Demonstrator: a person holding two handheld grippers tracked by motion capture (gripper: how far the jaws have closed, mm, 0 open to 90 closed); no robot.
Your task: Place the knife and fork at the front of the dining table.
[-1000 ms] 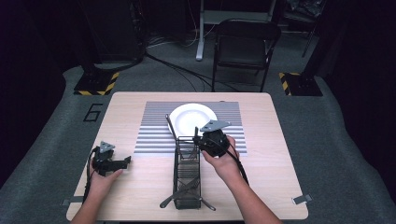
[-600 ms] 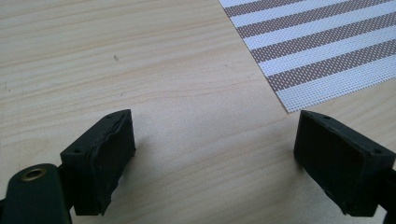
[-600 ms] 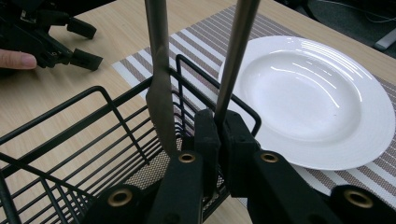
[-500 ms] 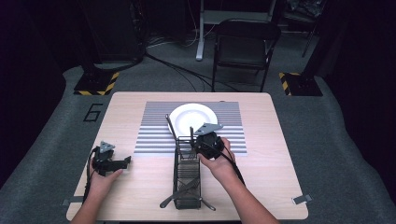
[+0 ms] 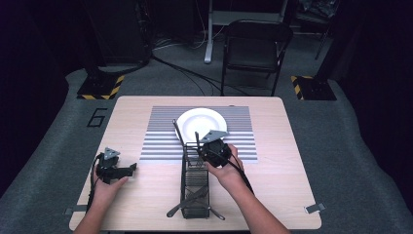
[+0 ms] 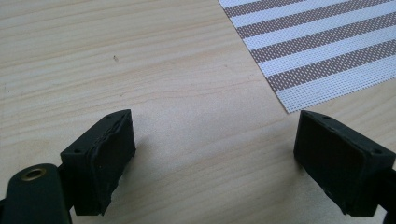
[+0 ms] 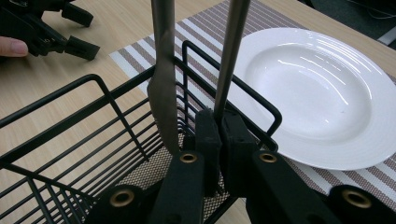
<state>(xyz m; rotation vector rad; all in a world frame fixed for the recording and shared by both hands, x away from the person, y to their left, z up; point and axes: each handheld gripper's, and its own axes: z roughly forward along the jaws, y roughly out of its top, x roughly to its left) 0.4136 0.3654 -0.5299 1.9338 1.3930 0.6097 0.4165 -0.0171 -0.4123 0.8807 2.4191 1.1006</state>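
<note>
R gripper (image 7: pixel 219 135) clamped on utensil handle (image 7: pixel 231 51) in wire caddy (image 5: pixel 195 187), bench centre; L gripper (image 6: pixel 212 158) wide open, empty, near bench's left edge

A slim metal utensil (image 7: pixel 231 56), possibly a fork, is held upright at frame centre, over the rack (image 7: pixel 70 140).

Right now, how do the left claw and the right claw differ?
The left claw stands open with nothing between its jaws, low over the bare table; the right claw is shut on a metal utensil handle at the wire caddy beside the white plate. Both are black and hand-held.
</note>
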